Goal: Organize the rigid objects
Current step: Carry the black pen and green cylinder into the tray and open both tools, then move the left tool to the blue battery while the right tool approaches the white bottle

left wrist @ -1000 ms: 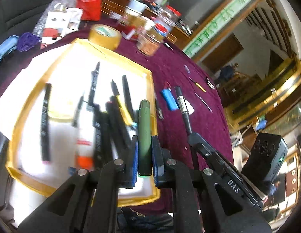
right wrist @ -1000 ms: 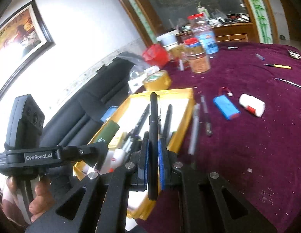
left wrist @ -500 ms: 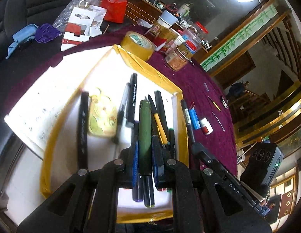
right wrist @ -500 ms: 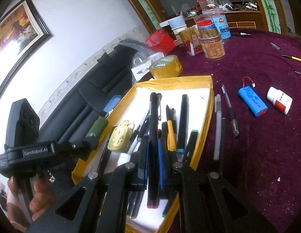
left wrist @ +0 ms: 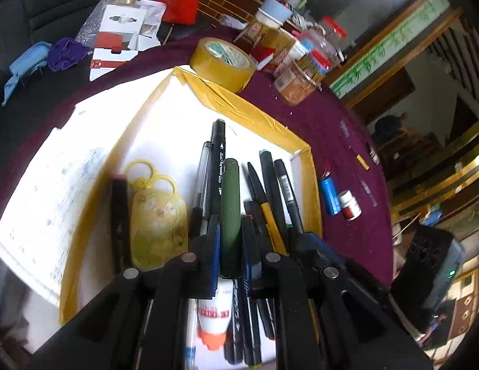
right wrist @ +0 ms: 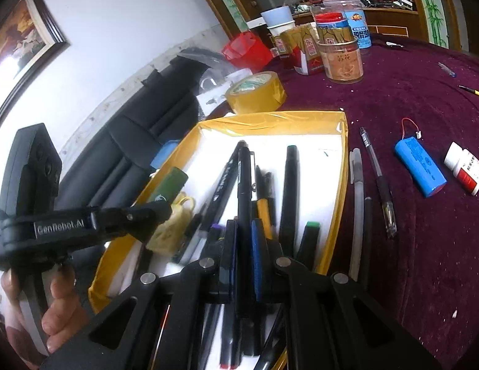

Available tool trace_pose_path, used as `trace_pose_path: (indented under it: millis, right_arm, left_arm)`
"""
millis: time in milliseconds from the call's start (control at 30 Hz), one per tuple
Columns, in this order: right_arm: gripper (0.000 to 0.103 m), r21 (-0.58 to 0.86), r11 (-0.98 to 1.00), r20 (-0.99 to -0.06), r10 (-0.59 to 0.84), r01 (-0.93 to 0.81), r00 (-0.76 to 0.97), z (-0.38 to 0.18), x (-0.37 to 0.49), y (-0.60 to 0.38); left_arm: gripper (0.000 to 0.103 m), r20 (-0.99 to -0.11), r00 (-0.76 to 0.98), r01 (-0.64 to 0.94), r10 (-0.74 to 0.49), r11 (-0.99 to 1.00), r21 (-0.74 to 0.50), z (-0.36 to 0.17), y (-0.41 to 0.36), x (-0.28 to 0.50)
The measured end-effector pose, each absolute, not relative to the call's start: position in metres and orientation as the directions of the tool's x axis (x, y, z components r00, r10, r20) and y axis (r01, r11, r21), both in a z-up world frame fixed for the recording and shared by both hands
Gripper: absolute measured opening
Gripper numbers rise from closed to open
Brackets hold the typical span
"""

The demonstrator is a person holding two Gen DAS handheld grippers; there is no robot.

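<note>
While the green pen point(left wrist: 230, 212) sits pinched between the left fingers point(left wrist: 214, 248), its length runs forward out of them and its rear end pokes back behind the pads, all of it over the tray point(left wrist: 227, 100). The right fingers point(right wrist: 229, 256) likewise pinch a black pen point(right wrist: 244, 203), which lies along them with its tip well ahead and its tail behind, above the same tray point(right wrist: 272, 121). Beneath both pairs of fingers the tray floor carries a heap of markers point(left wrist: 282, 185) lying roughly parallel, a yellow charm point(left wrist: 157, 215) to the left of the left fingers, and a glue bottle point(left wrist: 213, 311) under them. To the right of the right fingers, outside the tray on the purple worktop point(right wrist: 424, 98), lie two loose pens point(right wrist: 376, 172), then a blue battery point(right wrist: 420, 166) and a small white bottle point(right wrist: 464, 166). Ahead of the tray's far rim stands a tape roll point(right wrist: 256, 92).
</note>
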State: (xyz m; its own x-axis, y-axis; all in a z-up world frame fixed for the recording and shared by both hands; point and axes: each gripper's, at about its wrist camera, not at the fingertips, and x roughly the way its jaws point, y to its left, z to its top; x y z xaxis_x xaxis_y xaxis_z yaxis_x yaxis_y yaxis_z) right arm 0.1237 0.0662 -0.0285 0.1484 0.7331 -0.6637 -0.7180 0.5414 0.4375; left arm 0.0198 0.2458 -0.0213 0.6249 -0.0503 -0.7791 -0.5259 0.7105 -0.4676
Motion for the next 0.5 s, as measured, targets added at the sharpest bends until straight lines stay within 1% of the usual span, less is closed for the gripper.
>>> trace_pose_path:
  millis: [167,267,367,400,433,467,500]
  right_arm:
    - [0.008,0.44,0.56,-0.688,0.713,-0.702,0.137,-0.037,0.135,0.075]
    - [0.009,0.43,0.554,-0.702,0.702,-0.713,0.122,-0.04,0.135,0.081]
    - [0.009,0.431,0.559,-0.705,0.699,-0.709,0.123,-0.043,0.137,0.081]
    - [0.011,0.437,0.559,-0.702,0.701,-0.705,0.121,-0.044,0.138,0.08]
    - [0.017,0.454,0.553,-0.693,0.712,-0.699,0.113,-0.044,0.139,0.075]
    - [0.019,0.464,0.547,-0.685,0.72,-0.697,0.109,-0.043,0.14,0.072]
    - [0.023,0.479,0.533,-0.668,0.737,-0.698,0.104,-0.041,0.139,0.065]
  left_arm:
    - [0.009,-0.83,0.558,-0.564,0.0,0.734,-0.379,-0.033,0.246,0.036]
    - [0.009,-0.842,0.54,-0.562,-0.013,0.739,-0.372,-0.04,0.245,0.039]
    - [0.01,-0.85,0.526,-0.568,0.004,0.746,-0.348,-0.043,0.242,0.041]
    - [0.011,-0.85,0.527,-0.567,0.007,0.748,-0.345,-0.042,0.242,0.04]
    - [0.015,-0.845,0.534,-0.565,0.004,0.746,-0.353,-0.04,0.242,0.039]
    - [0.018,-0.837,0.547,-0.561,-0.001,0.742,-0.367,-0.037,0.242,0.037]
    - [0.024,-0.829,0.559,-0.558,0.002,0.741,-0.374,-0.034,0.24,0.033]
